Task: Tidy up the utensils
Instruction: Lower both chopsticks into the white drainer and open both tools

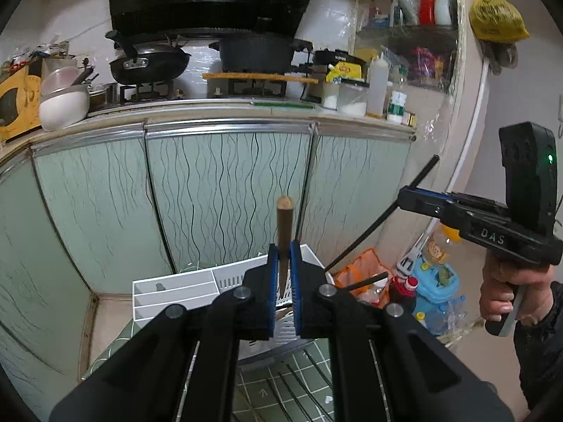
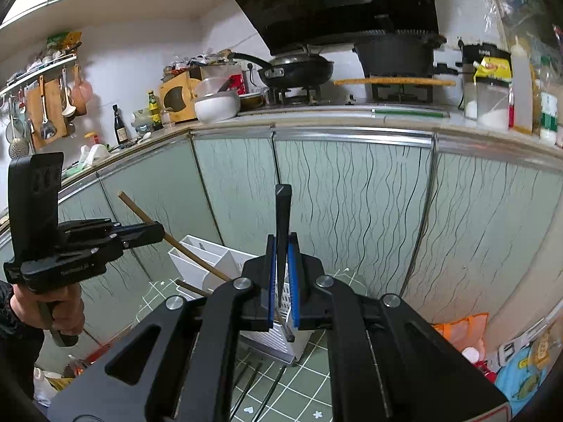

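Right now both hands are raised above the white plastic divided utensil organizer [image 1: 183,292] on the green tiled tabletop [image 2: 309,379], pointing slightly downward. Its jaws pressed together, the left gripper [image 1: 284,281] pinches a brown wooden chopstick [image 1: 283,225] standing upright; the right gripper [image 2: 281,281] likewise clamps a black chopstick [image 2: 282,218]. More black chopsticks [image 1: 295,394] lie on the tabletop below.

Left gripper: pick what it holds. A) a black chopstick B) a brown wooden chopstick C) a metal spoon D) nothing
B: the left gripper is shut on a brown wooden chopstick, while the black chopstick sits in the right gripper.
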Motion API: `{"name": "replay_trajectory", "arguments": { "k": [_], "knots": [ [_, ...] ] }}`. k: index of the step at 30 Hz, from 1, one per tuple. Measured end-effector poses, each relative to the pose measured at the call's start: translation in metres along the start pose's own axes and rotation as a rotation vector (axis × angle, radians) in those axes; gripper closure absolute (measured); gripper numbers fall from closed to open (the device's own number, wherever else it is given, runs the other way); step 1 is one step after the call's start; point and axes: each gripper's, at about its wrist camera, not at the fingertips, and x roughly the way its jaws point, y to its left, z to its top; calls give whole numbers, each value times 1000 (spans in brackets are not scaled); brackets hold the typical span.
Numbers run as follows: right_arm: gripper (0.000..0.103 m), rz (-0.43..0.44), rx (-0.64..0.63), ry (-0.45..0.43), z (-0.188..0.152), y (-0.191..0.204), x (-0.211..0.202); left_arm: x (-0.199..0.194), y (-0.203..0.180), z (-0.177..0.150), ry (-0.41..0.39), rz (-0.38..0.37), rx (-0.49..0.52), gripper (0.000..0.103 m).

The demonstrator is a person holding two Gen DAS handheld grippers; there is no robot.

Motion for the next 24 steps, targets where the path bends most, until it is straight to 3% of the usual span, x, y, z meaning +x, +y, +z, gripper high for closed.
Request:
{"name": "replay_trajectory", "arguments": {
  "k": [8, 9, 10, 12, 14, 16, 24],
  "knots": [
    [97, 3, 14, 33, -17, -14, 30, 27, 10, -14, 12, -18, 6, 94],
    [91, -12, 21, 29, -20, -18, 31, 28, 10, -15, 10, -13, 5, 81],
    [64, -20, 24, 26, -20, -21, 32, 28, 11, -16, 9, -13, 2, 48],
    [21, -48, 26, 8, -24, -24, 28, 24, 12, -20, -15, 21, 0, 13],
    [19, -73, 24, -7, -29, -26, 21, 17, 13, -22, -41, 27, 8, 13],
    [8, -96, 33, 0, -33, -27, 16, 12, 13, -24, -39, 59, 2, 12],
    [8, -121, -22, 21, -53, -6, -11, -24, 3, -48, -57, 173, 39, 9]
  ]
}}
